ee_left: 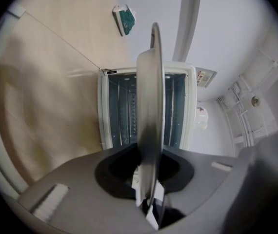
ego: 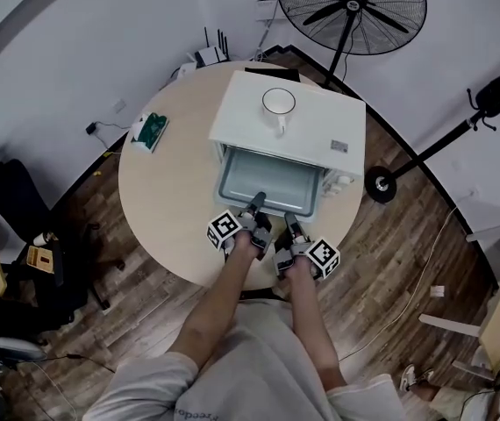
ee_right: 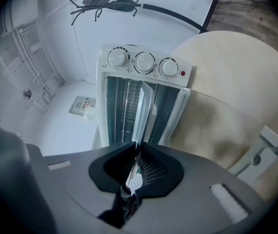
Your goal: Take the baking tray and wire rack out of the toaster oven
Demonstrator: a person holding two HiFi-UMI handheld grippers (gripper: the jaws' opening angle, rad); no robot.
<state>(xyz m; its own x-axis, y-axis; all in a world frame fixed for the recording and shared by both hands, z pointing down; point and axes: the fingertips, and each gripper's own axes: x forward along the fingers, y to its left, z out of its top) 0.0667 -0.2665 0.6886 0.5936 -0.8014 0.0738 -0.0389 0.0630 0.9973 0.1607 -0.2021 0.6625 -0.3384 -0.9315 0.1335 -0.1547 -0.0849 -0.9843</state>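
A white toaster oven (ego: 287, 123) stands on the round wooden table (ego: 167, 209) with its door (ego: 320, 198) folded down flat. The grey baking tray (ego: 266, 181) is partly out of the oven, above the door. Both grippers grip the tray's near rim. My left gripper (ego: 257, 203) is shut on the rim left of centre, and my right gripper (ego: 290, 224) is shut on it just to the right. In both gripper views the tray (ee_left: 151, 106) (ee_right: 143, 112) shows edge-on between the pads. Wire bars (ee_right: 132, 101) show inside the oven cavity.
A white mug (ego: 278, 103) stands on the oven's roof. A green packet (ego: 151, 131) lies at the table's far left. Three control knobs (ee_right: 145, 62) face me. A standing fan (ego: 352, 7) and a black office chair (ego: 13, 202) stand beyond the table.
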